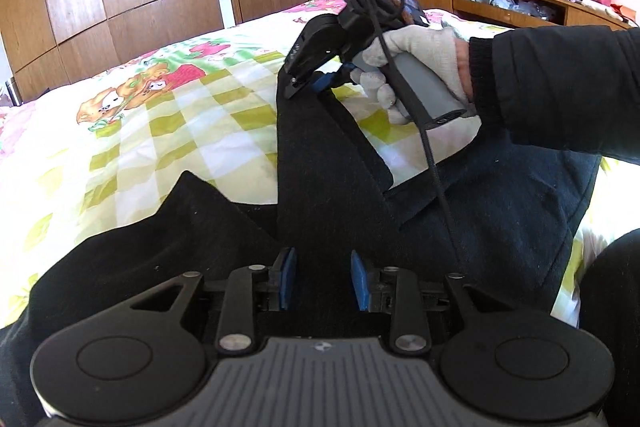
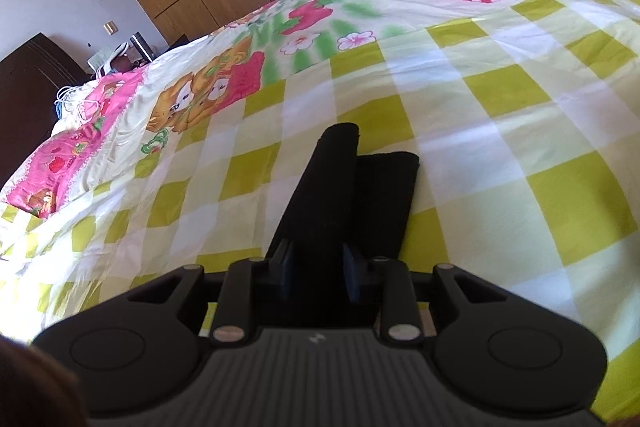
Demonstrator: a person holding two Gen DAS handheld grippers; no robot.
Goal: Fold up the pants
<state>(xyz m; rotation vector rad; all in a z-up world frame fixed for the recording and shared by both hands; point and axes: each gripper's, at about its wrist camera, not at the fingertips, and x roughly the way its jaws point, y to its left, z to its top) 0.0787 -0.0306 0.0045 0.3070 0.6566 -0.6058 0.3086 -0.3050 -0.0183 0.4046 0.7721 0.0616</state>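
My left gripper jaws apart over dark fabric pants, my right gripper clamping one leg, green-checked quilt beneath.

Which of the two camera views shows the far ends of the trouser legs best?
The right wrist view. The leg ends lie side by side on the checked bedspread, stretching away from the right gripper. The left wrist view shows only the wide upper part of the pants; there the right gripper hides the leg ends.
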